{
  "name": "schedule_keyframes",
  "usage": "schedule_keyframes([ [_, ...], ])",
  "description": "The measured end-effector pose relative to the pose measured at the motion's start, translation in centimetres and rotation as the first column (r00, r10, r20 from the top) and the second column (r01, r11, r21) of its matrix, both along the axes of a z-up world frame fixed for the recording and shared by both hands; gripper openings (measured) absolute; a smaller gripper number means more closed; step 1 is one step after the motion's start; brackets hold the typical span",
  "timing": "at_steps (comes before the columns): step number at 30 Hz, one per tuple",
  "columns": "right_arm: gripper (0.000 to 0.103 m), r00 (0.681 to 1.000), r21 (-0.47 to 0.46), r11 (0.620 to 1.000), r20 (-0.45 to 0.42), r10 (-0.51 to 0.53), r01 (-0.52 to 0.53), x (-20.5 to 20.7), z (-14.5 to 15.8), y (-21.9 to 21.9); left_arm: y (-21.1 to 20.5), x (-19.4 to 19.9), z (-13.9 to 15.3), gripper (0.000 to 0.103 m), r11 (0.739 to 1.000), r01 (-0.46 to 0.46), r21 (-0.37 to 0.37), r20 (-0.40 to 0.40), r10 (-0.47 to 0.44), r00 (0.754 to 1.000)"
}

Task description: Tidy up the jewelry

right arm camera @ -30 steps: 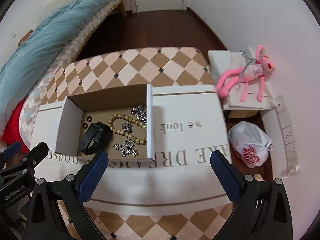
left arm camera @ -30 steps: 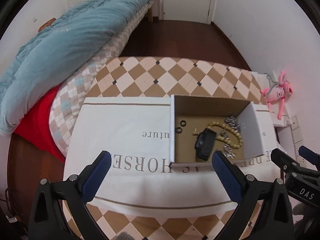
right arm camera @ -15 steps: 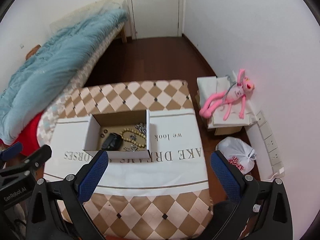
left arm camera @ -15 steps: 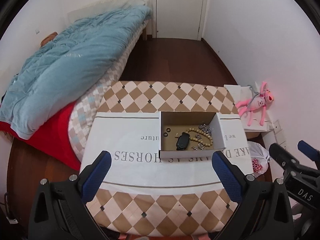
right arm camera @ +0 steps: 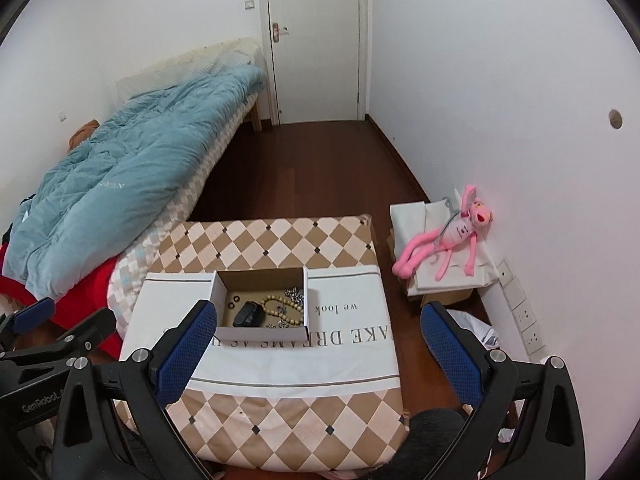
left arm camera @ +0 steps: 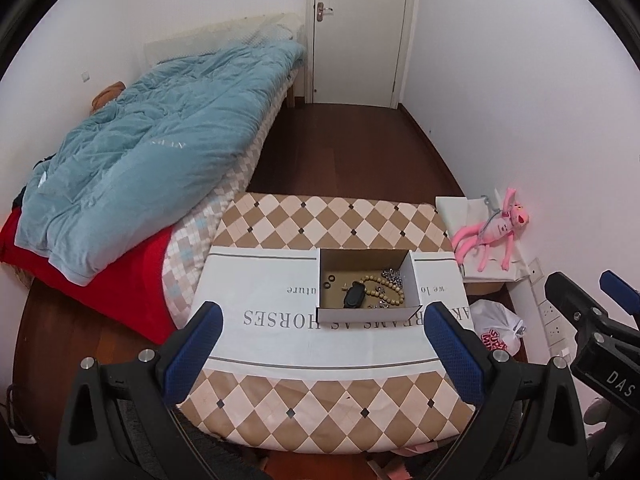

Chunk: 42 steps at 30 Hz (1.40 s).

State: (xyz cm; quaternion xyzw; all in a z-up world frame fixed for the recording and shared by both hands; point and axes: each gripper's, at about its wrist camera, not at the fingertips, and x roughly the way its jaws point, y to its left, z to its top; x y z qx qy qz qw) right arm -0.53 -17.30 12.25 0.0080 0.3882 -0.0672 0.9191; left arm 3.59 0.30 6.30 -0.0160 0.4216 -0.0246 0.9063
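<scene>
A small open cardboard box (left arm camera: 414,280) (right arm camera: 306,300) stands on a white printed cloth on a checkered table (left arm camera: 320,220) (right arm camera: 260,240). In it lie a wooden bead bracelet (left arm camera: 382,292) (right arm camera: 280,307), a black band (left arm camera: 354,295) (right arm camera: 247,314), silver chain pieces (left arm camera: 392,276) (right arm camera: 295,294) and two small dark rings (left arm camera: 329,282) (right arm camera: 233,302). My left gripper (left arm camera: 324,348) and right gripper (right arm camera: 316,344) are both open and empty, held high and well back from the box.
A bed with a blue duvet (left arm camera: 152,152) runs along the left. A pink plush toy (left arm camera: 496,232) (right arm camera: 452,240) lies on a carton by the right wall, with a white plastic bag (left arm camera: 496,332) on the floor. A closed door (right arm camera: 316,40) is at the far end.
Both grippers have pulled up and back from the box, which now looks much smaller; more of the room is in view. Both stay open and empty.
</scene>
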Motion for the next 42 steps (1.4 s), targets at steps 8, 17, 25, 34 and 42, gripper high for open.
schedule_keyframes([
  [8,0.103,1.0,-0.003,1.0,0.019,0.002,-0.002,-1.7,1.7,0.4,0.1,-1.3,1.6,0.103,1.0,0.001,0.012,0.007,-0.001,1.0],
  [17,0.103,1.0,-0.001,1.0,0.006,0.0,0.0,-2.3,1.8,0.5,0.0,-1.2,1.5,0.103,1.0,-0.006,0.005,-0.017,0.007,1.0],
  [25,0.103,0.999,-0.014,1.0,-0.032,-0.015,0.014,-0.1,0.4,0.2,-0.6,1.4,-0.1,0.103,1.0,-0.015,0.017,-0.067,0.016,0.998],
  [34,0.103,0.996,-0.024,1.0,-0.09,-0.012,0.01,4.0,-2.3,-0.3,-0.4,5.0,-2.5,0.103,1.0,-0.019,0.017,-0.13,0.021,0.991],
  [42,0.103,0.986,-0.031,0.999,-0.164,-0.019,0.014,6.9,-5.3,-0.5,-0.2,7.3,-4.8,0.103,0.999,-0.021,0.043,-0.179,0.029,0.983],
])
